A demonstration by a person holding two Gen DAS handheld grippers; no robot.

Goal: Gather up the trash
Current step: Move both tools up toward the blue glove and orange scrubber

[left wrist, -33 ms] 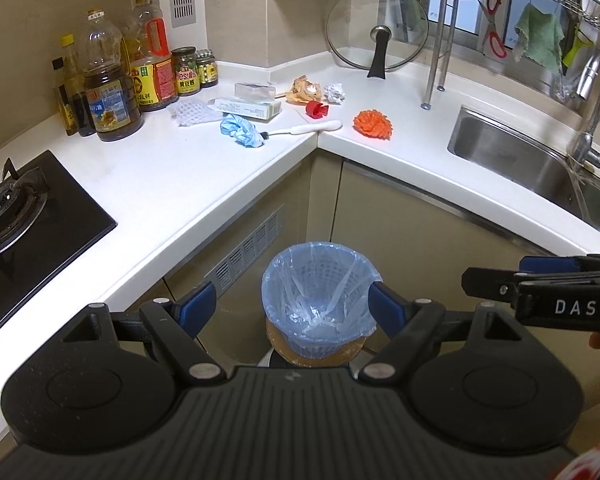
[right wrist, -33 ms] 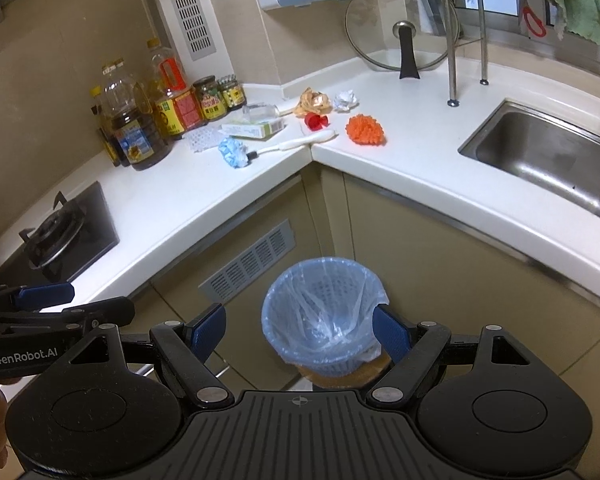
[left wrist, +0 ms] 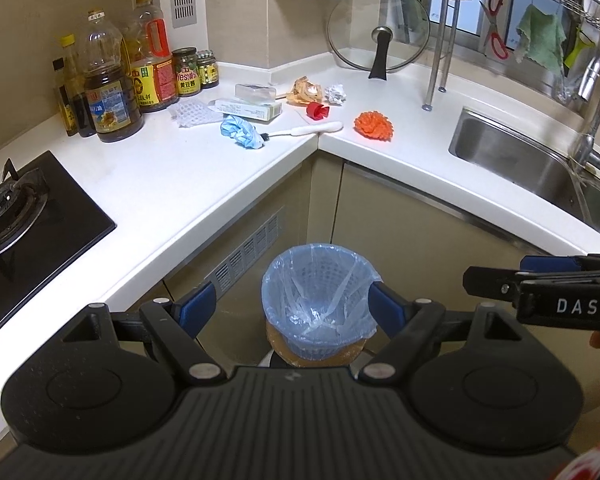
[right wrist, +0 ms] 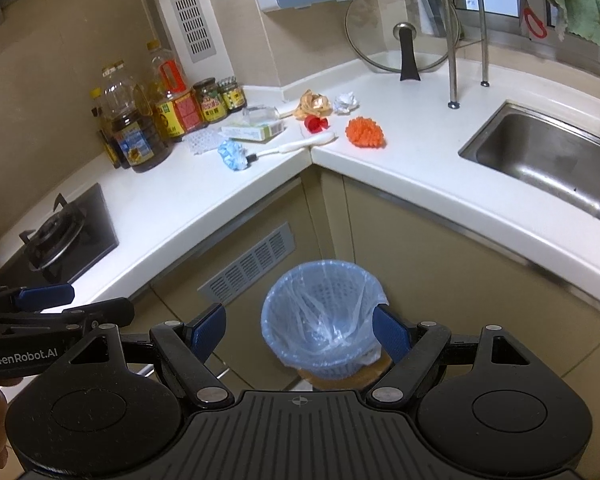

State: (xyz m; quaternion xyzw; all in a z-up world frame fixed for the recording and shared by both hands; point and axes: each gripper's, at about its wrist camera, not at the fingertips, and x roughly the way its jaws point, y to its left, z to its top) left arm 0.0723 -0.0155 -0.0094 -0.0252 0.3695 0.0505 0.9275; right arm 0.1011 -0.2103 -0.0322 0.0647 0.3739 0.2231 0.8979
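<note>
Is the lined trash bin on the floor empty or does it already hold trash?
Empty, apparently: the trash bin shows only its blue liner inside; the very bottom is hard to see.

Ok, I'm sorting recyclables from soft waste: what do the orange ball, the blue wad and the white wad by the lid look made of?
Orange ball: looks like foam fruit netting, matte, open bumpy mesh. Blue wad: soft, crumpled, matte folds; cloth or a thin disposable fabric, I can't tell which. White wad: sharp creases suggest crumpled paper or tissue, dull finish.
</note>
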